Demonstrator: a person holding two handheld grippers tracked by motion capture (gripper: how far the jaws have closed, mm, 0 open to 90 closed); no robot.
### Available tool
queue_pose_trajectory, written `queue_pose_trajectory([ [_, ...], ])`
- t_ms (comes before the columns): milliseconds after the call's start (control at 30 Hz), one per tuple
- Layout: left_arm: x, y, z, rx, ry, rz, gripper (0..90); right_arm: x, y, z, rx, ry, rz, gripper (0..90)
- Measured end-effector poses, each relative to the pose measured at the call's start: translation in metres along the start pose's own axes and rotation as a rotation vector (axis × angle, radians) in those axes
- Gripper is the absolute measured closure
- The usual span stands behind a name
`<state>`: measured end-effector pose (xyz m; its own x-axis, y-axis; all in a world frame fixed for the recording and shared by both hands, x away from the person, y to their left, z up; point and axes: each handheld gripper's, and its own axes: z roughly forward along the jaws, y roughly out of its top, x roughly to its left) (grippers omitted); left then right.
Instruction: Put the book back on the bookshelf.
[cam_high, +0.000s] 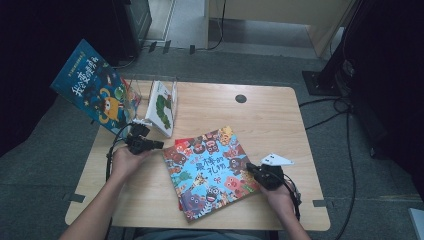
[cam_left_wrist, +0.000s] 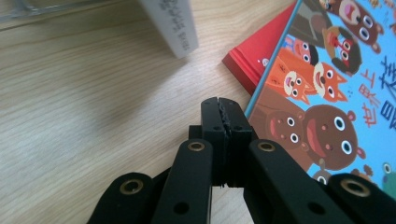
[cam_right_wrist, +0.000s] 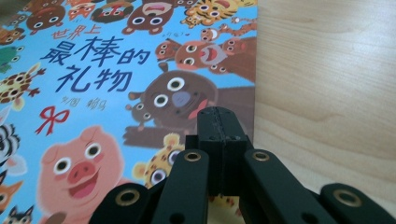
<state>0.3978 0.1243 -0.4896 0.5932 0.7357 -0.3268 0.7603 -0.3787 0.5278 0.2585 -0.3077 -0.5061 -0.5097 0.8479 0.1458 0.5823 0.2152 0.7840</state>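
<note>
animal picture book (cam_high: 212, 171): lies flat on the wooden table (cam_high: 270, 120), at its near middle, stacked askew on a red book (cam_left_wrist: 254, 51) whose corner peeks out at the far left.
left gripper (cam_high: 142, 143): jaws pressed together, holding nothing, tip just beside the picture book's left edge.
right gripper (cam_high: 265, 175): jaws together and empty, over the book's right edge.
risk, pinch: with jaws closed neither can take the thin cover; pushing would likely slide the book off the red one.
risk, neighbour: the white caterpillar book (cam_high: 162, 106) stands upright in a clear holder (cam_high: 150, 80) near the left gripper; a wide swing could topple it.
</note>
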Motion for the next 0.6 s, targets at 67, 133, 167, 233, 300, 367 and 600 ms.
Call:
queue_pose_trajectory([
  [67,-0.002,0.001,0.002,0.006,0.009,0.013,90.0,0.002,-0.002,-0.003,0.006,0.0,0.007,90.0],
  [133,-0.002,0.003,0.003,0.004,-0.003,0.004,90.0,0.004,-0.005,-0.006,0.007,0.0,0.004,90.0],
  [167,-0.002,0.003,0.003,0.007,-0.003,0.003,90.0,0.005,-0.006,-0.007,0.008,-0.001,0.005,90.0],
  [233,-0.002,0.003,0.003,0.008,-0.003,-0.002,90.0,0.006,-0.008,-0.01,0.011,-0.01,0.009,90.0],
  [300,-0.003,0.002,0.002,0.018,-0.01,-0.005,90.0,0.005,-0.009,-0.011,0.004,-0.007,0.011,90.0],
  [367,-0.004,-0.001,0.001,0.02,-0.012,-0.004,90.0,0.004,-0.009,-0.01,0.003,-0.005,0.017,90.0],
  [600,-0.015,-0.013,0.001,0.08,-0.02,0.032,90.0,-0.003,-0.007,-0.006,-0.011,-0.018,0.026,90.0],
])
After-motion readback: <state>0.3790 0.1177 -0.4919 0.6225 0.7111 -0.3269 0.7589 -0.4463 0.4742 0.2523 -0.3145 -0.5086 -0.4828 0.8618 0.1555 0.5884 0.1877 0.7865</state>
